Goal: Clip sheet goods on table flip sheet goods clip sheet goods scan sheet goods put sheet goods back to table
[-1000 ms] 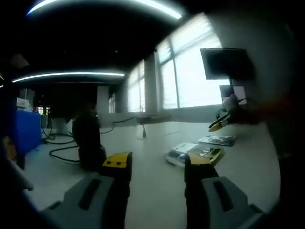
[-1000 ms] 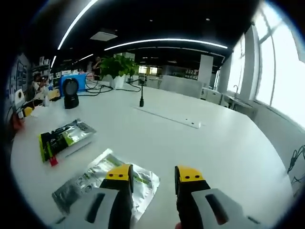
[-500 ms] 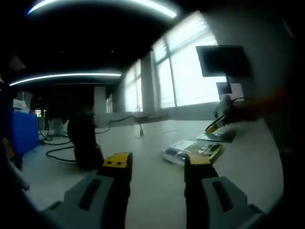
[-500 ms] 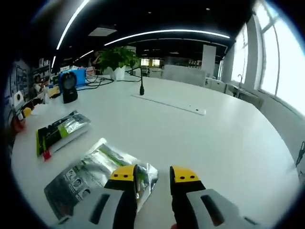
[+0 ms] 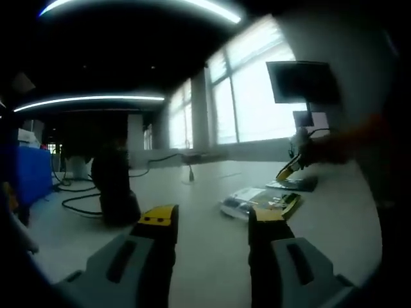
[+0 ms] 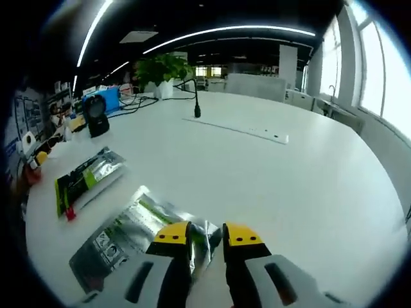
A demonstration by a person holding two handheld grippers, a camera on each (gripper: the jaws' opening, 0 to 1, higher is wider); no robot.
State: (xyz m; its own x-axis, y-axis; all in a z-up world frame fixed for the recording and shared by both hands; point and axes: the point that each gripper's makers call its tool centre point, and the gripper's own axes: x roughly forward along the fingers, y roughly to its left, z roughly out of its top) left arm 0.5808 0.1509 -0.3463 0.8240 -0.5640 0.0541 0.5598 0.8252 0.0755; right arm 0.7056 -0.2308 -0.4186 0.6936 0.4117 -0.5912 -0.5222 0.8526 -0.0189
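The right gripper (image 6: 204, 236) has its jaws nearly together at the silver pouch's (image 6: 125, 234) corner, apparently pinching it for flipping. The left gripper (image 5: 212, 221) waits with jaws apart above the table (image 6: 270, 173).

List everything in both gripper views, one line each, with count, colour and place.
Table: one, white, under everything.
Silver foil packet: one, silver with green print, flat on the table; its near corner lies between the right gripper's jaws.
Green and black packet: one, with a red tip, on the table beyond the silver one.
Scanner stand: one, black, far side of the table beside a blue box.
Potted plant: one, green, at the table's far end.
Cables: black, looping on the table near the scanner.
Monitor: one, dark, by the windows.
Left gripper: grey with yellow tips, jaws wide apart over bare table.
Right gripper: grey with yellow tips, jaws nearly together at the packet's corner.
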